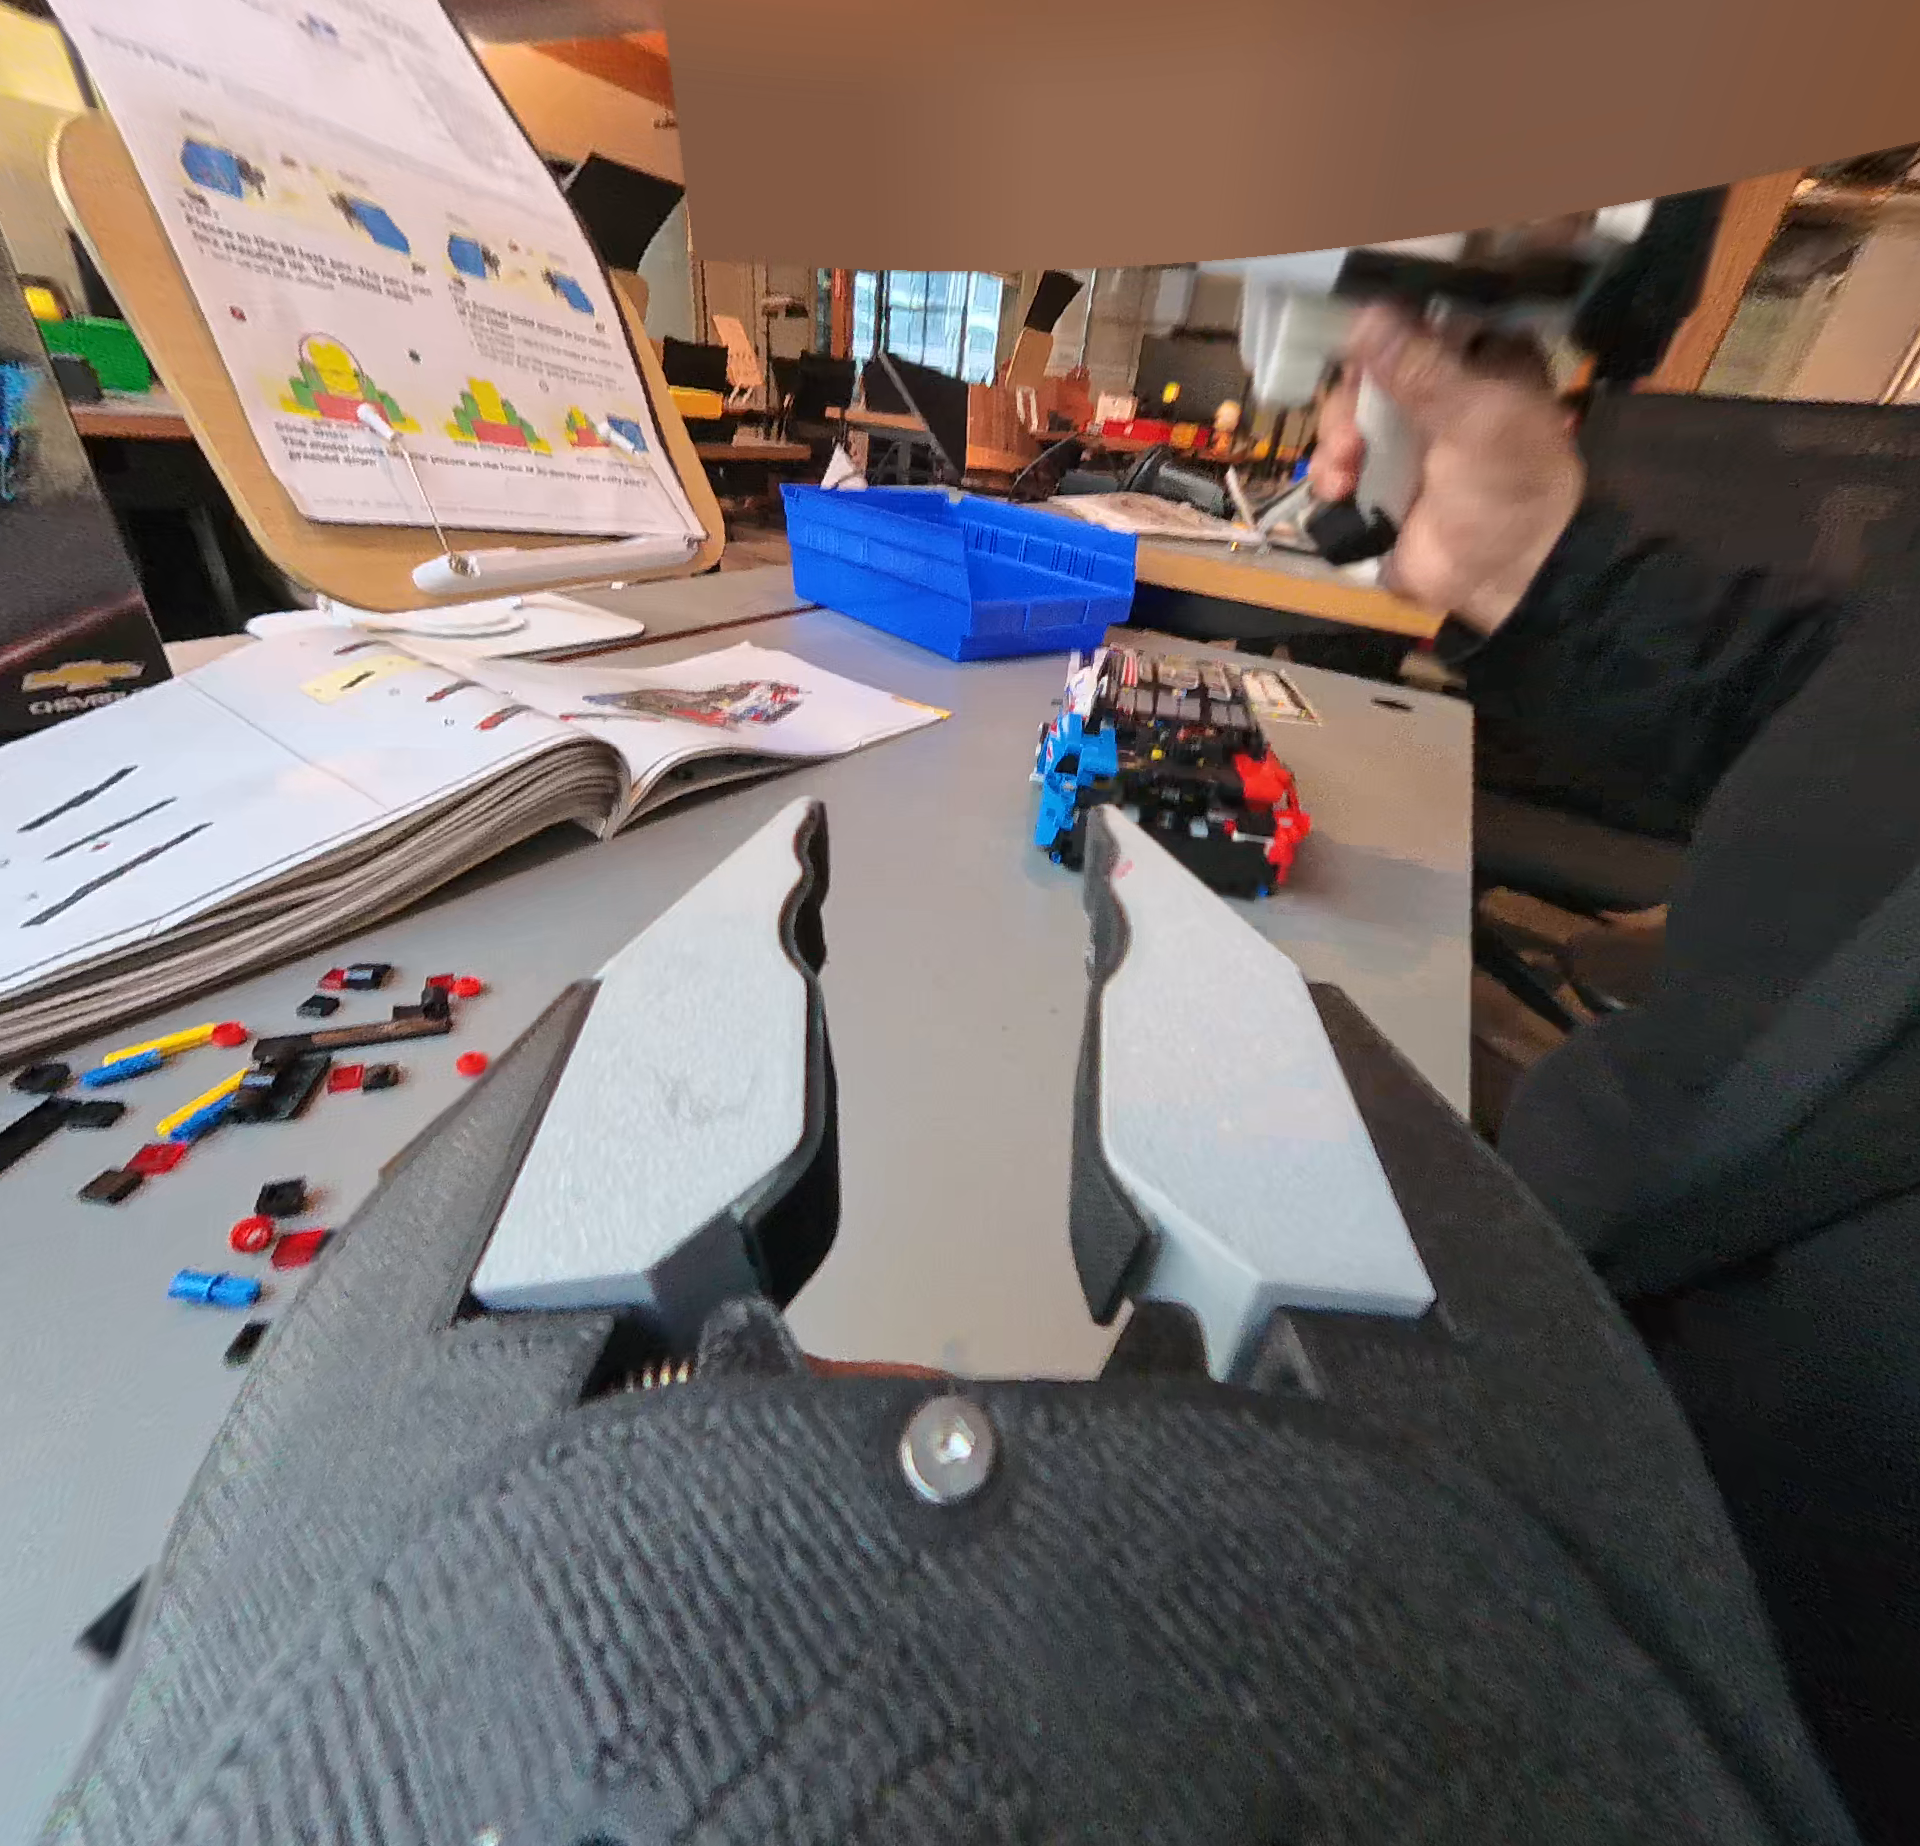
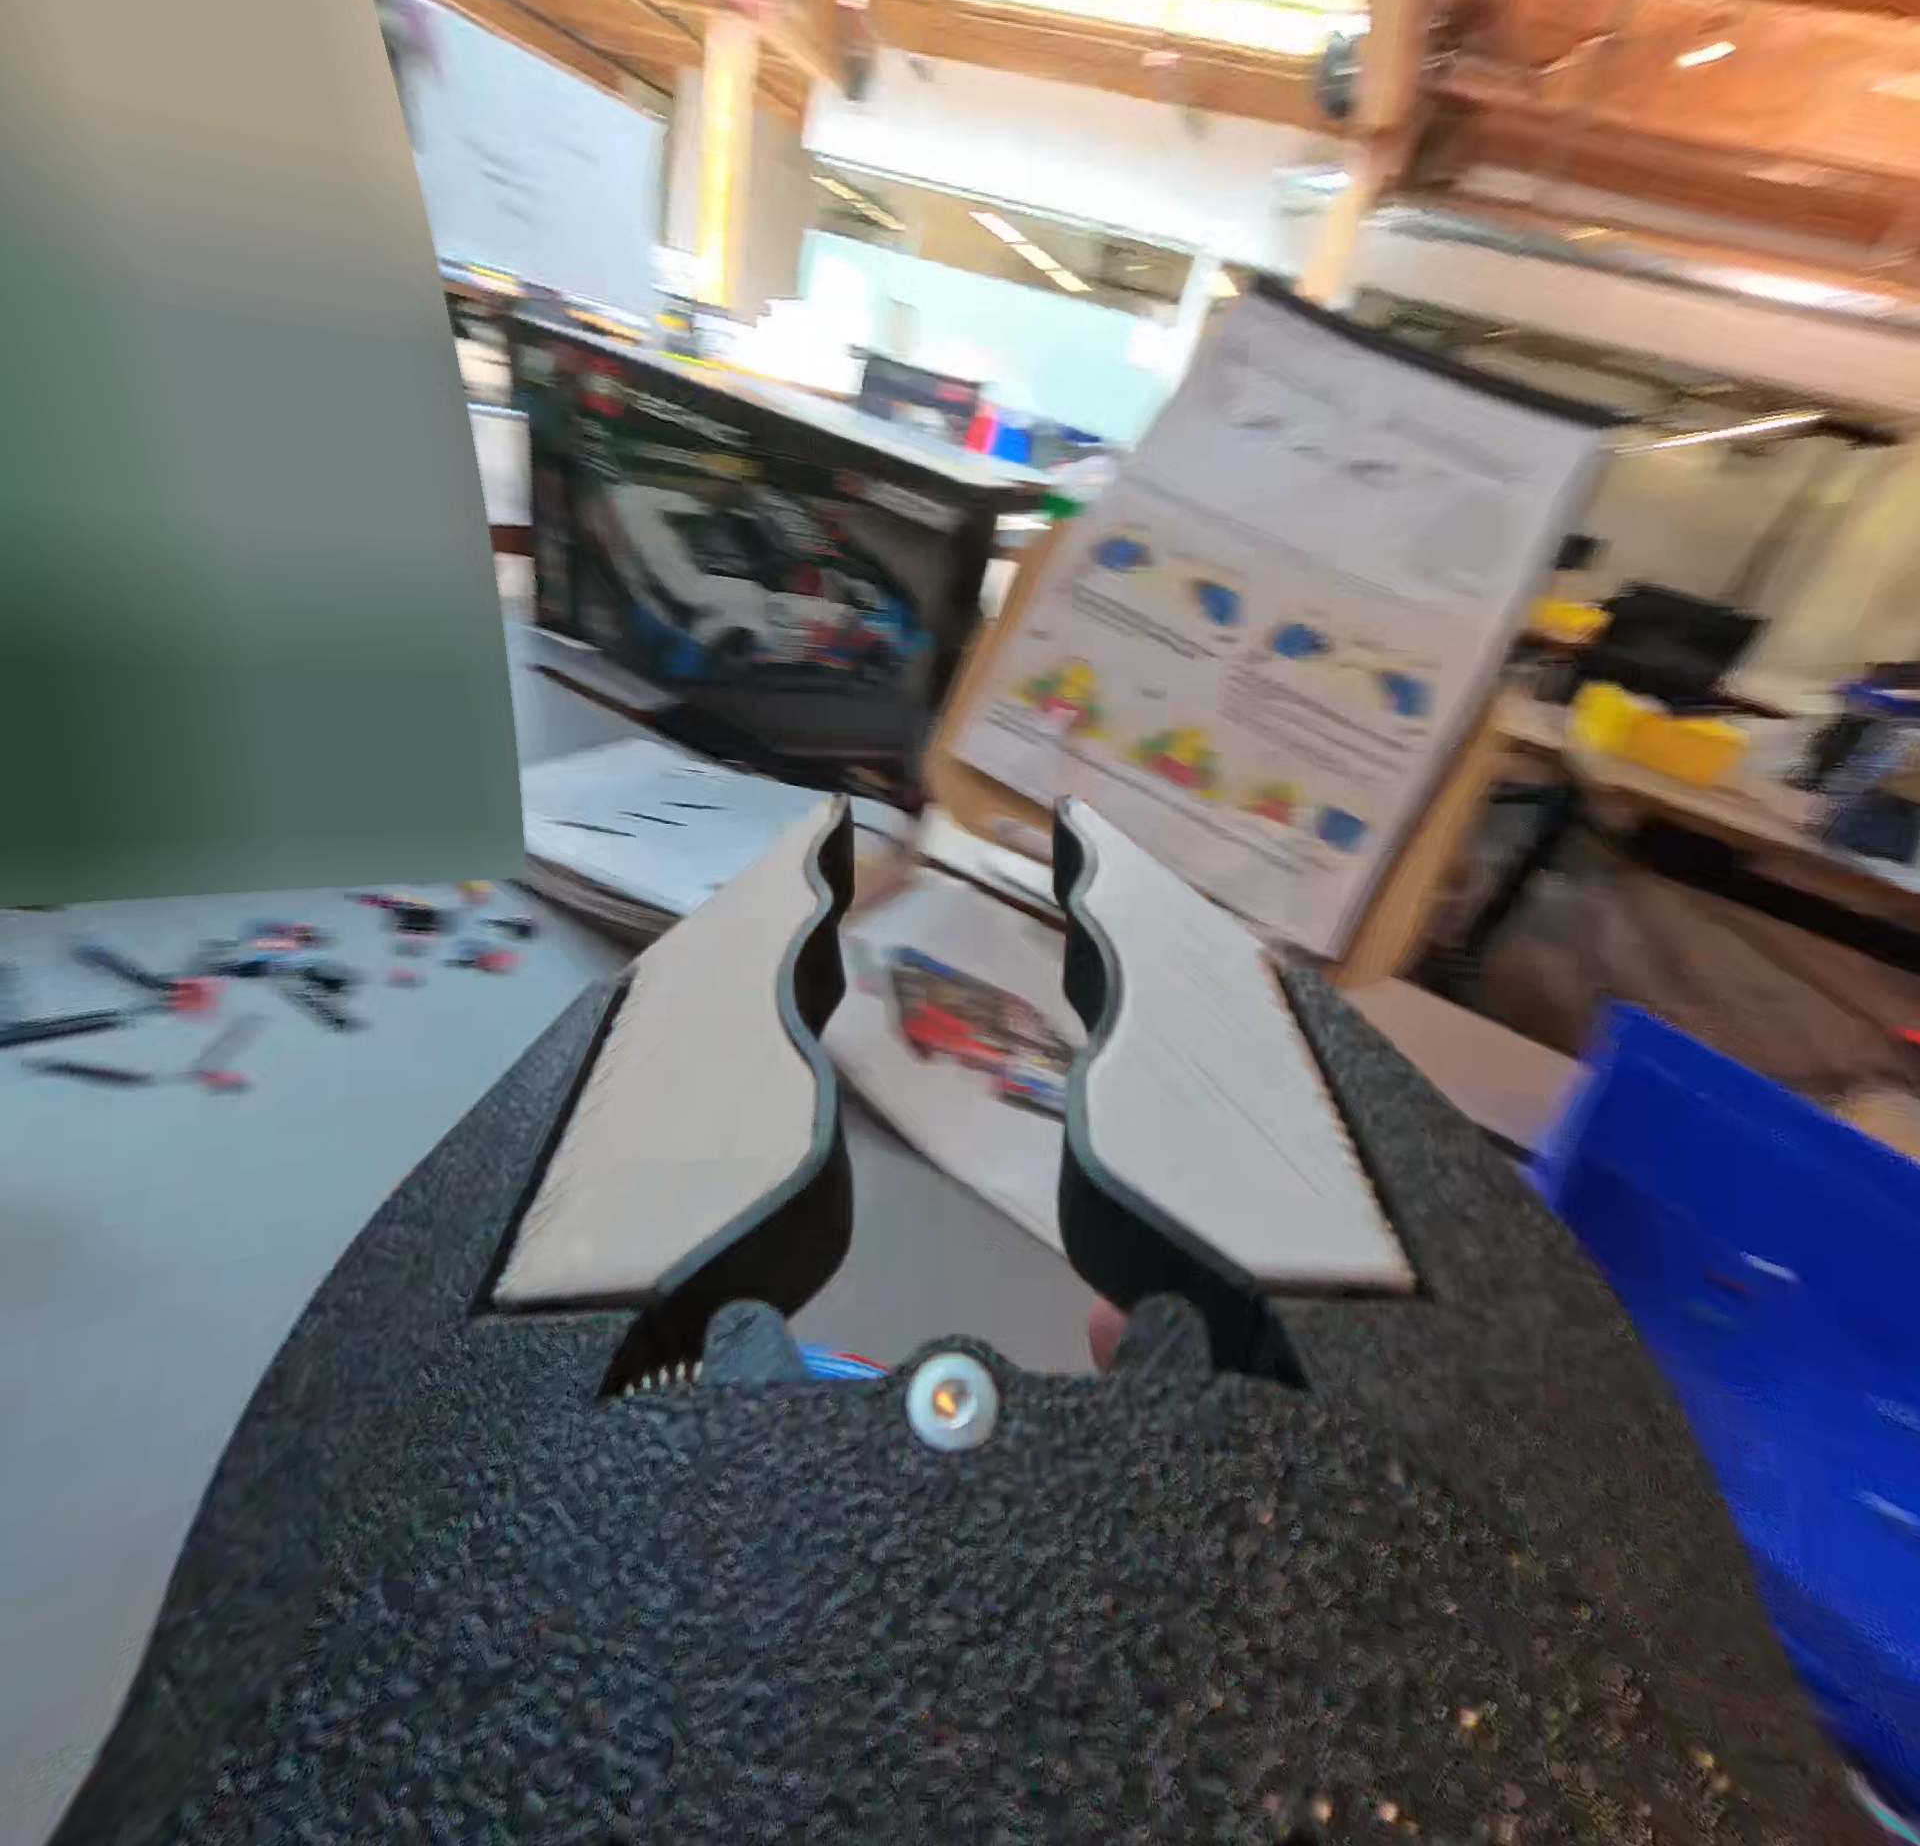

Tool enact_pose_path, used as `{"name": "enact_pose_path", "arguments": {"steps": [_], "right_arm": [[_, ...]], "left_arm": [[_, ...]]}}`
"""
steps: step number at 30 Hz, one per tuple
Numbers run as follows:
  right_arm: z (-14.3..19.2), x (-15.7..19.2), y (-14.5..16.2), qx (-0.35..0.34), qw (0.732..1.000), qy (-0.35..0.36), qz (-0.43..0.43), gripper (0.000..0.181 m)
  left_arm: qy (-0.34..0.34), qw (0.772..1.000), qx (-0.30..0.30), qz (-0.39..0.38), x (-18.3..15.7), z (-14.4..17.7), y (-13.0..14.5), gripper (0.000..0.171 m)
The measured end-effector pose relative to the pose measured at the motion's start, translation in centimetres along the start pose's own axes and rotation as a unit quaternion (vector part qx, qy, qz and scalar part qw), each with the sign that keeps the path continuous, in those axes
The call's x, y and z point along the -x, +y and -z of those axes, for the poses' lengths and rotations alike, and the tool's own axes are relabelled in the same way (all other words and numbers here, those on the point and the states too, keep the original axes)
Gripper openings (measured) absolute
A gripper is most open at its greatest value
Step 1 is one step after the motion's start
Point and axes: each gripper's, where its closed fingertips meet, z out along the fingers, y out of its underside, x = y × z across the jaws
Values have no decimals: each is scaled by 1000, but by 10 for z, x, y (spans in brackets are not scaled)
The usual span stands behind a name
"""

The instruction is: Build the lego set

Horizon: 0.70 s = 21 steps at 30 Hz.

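Note:
A part-built Lego car (image 1: 1174, 768) in blue, black and red sits on the grey table (image 1: 956, 1017), just beyond my left gripper's right fingertip. My left gripper (image 1: 951, 840) is open and empty, low over the table. Loose red, black, blue and yellow Lego pieces (image 1: 239, 1079) lie to its left. My right gripper (image 2: 951, 840) is open and empty, raised above the table, pointing at the open instruction booklet (image 2: 966, 1038). The right wrist view is blurred; the loose pieces (image 2: 260, 975) lie at its left. The right gripper shows blurred, held in a hand (image 1: 1455, 466), far right in the left wrist view.
The open instruction booklet (image 1: 312, 788) lies at the left. A sheet on a wooden stand (image 1: 364, 269) rises behind it, also in the right wrist view (image 2: 1278, 633). A blue bin (image 1: 956, 570) stands at the back, and close on the right in the right wrist view (image 2: 1745, 1308). The set's box (image 2: 748, 570) stands behind. Spacing between my two grippers at the tips: around 30 centimetres. Between my right fingertips and the part-built Lego car (image 1: 1174, 768) there is roughly 20 centimetres.

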Motion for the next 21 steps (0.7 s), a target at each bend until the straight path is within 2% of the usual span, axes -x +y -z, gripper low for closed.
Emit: {"name": "enact_pose_path", "arguments": {"steps": [2,3,4,7,9,12,16,18,21], "right_arm": [[-25,93,-10,17,987,-153,-57,47],[-36,136,0,50,972,-216,-72,37],[-45,177,21,105,953,-275,-75,24],[-68,252,101,273,892,-357,-34,27],[-88,269,139,327,877,-353,1,26],[-115,275,162,352,867,-345,75,29],[-138,271,175,366,851,-348,143,20],[-140,275,177,378,835,-374,140,19],[-142,276,176,382,831,-381,136,21]], "left_arm": [[-6,1000,23,-9,-7,10,2,47],[-5,999,36,-13,-12,16,4,47],[-13,998,59,-15,-14,22,9,46],[-41,990,135,-27,-13,45,30,45],[-53,982,178,-23,-11,60,44,44],[-66,976,208,-17,-9,79,56,47],[-95,975,196,-44,-3,92,54,49],[-117,967,216,-60,4,96,57,49],[-110,970,210,-56,2,96,51,50]]}}
